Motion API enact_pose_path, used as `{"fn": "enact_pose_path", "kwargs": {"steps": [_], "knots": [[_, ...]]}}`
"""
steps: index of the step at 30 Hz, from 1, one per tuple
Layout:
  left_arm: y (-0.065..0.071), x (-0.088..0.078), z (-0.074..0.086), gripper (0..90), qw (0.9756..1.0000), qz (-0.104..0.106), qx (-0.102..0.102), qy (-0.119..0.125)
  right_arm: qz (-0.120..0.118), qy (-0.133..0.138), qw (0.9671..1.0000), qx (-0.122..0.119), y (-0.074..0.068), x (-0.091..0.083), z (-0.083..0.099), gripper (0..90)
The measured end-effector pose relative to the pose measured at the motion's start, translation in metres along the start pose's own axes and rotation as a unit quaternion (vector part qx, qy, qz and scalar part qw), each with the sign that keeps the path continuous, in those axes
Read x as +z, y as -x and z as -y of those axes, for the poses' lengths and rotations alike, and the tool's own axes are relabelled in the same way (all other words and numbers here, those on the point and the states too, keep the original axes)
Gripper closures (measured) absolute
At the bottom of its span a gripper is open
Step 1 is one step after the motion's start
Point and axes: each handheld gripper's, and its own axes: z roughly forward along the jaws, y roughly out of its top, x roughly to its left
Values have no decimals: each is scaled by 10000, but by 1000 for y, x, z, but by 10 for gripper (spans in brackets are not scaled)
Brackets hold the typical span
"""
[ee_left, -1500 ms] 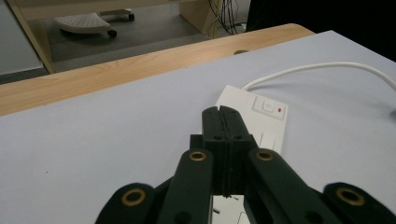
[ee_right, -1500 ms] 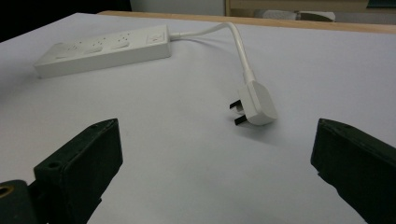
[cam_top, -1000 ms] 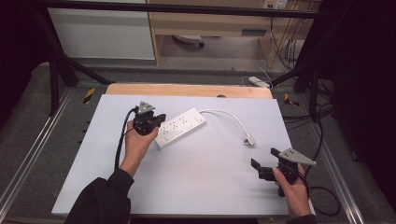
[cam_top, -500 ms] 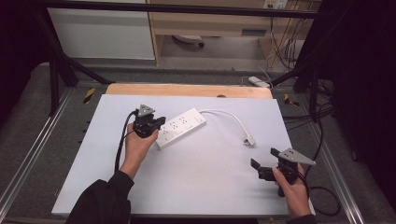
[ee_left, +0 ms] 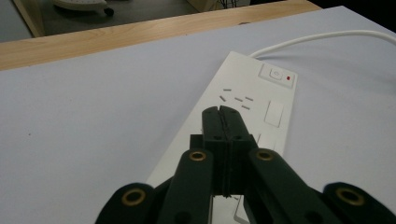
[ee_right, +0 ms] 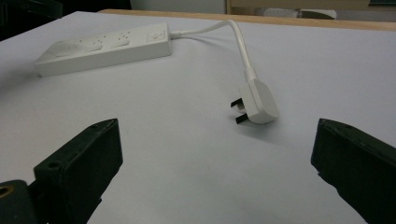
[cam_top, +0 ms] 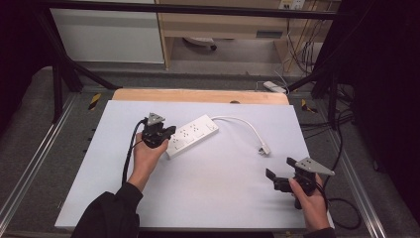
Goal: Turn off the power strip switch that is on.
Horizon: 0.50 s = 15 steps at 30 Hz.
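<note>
A white power strip lies slantwise on the white table, and its cable curves right to a white plug. My left gripper hovers over the strip's near end with its jaws shut together, nothing between them. In the left gripper view the shut jaw tips sit above the strip, near its sockets. My right gripper stands open at the table's front right. The right gripper view has the plug lying on its side ahead of the wide jaws, with the strip farther off.
A wooden board edge runs along the table's far side. Metal rails flank the table. Black cables trail off the right gripper toward the right edge. Shelving and loose wires stand behind the table.
</note>
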Motion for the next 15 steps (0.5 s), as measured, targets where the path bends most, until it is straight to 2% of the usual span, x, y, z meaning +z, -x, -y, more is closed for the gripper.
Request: {"fn": "enact_pose_path", "kwargs": {"steps": [15], "knots": [[2,2,7,899,9999,39,4,-95,-6,-11,10000,11,0,0,0,25]]}}
